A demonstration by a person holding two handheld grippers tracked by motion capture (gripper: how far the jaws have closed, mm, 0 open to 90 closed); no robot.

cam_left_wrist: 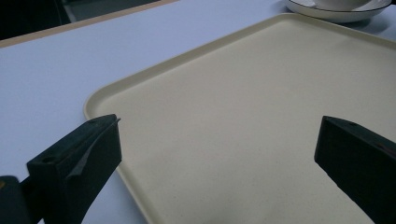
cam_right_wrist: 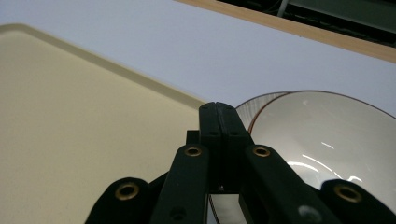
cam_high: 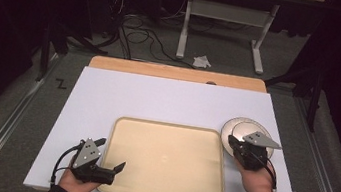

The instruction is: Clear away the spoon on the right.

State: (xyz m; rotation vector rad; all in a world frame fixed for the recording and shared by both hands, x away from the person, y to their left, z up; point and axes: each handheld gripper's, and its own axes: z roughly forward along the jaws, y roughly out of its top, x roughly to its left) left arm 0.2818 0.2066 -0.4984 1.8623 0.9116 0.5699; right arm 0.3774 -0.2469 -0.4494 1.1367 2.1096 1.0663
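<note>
A beige tray [cam_high: 169, 126] lies in the middle of the white table [cam_high: 158, 94]. To the right of the tray stands a white plate [cam_high: 242, 129] with a dark rim, and a white bowl [cam_right_wrist: 327, 135] sits on it. My left gripper [cam_high: 111, 154] is open at the tray's near left corner, one jaw outside the rim and one over the tray [cam_left_wrist: 233, 116]. Its jaws [cam_left_wrist: 217, 126] hold nothing. My right gripper [cam_high: 232, 142] is shut at the plate's left edge. Its tips [cam_right_wrist: 218, 109] press together just left of the bowl, above the tray [cam_right_wrist: 70, 116] edge.
A wooden strip [cam_high: 177, 72] runs along the table's far edge. On the floor beyond are white desk legs [cam_high: 183, 32], cables [cam_high: 136, 35] and a crumpled paper [cam_high: 202, 61]. Metal rails [cam_high: 8, 123] flank the table.
</note>
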